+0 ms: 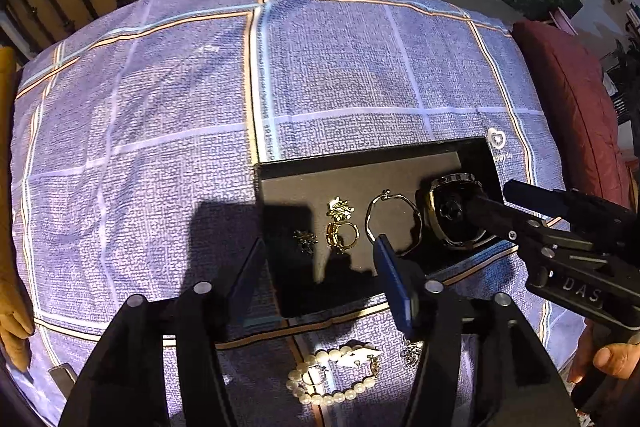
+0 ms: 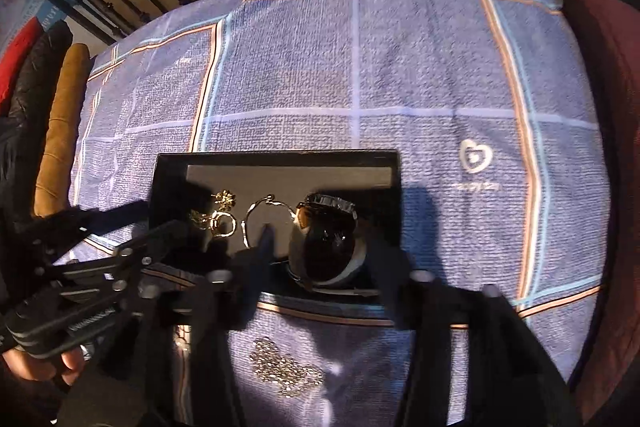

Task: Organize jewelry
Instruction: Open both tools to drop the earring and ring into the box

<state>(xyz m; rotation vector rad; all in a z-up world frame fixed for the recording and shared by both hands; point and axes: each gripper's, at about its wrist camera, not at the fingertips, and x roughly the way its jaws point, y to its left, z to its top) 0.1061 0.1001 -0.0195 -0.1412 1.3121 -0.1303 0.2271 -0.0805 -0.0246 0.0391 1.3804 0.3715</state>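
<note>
Right gripper (image 2: 324, 247) of mine sits low over the near right end of the black tray (image 2: 276, 159), fingers spread to either side of the wristwatch (image 2: 326, 247), which lies on its side inside the tray; I can't tell for sure whether the pads touch the watch or have let it go, but the jaws look parted rather than clamped. Left gripper (image 1: 316, 267) hovers at the tray's near edge with its jaws wide apart and nothing between them. Inside the tray, from left to right in the left view, lie a small dark charm (image 1: 306, 241), a gold ring (image 1: 342, 233) with an ornate gold piece (image 1: 340, 207) just behind it, a thin hoop bangle (image 1: 394, 223), then the watch. I judge I'm at the placing step for the watch. On the blue checked cloth (image 1: 160, 107) near me a pearl bracelet (image 1: 332, 375) and a glittery chain heap (image 2: 286, 371) are not yet in the tray, so next I'd lift clear and go for one of those, pinching gently since both are loose and slippery
</note>
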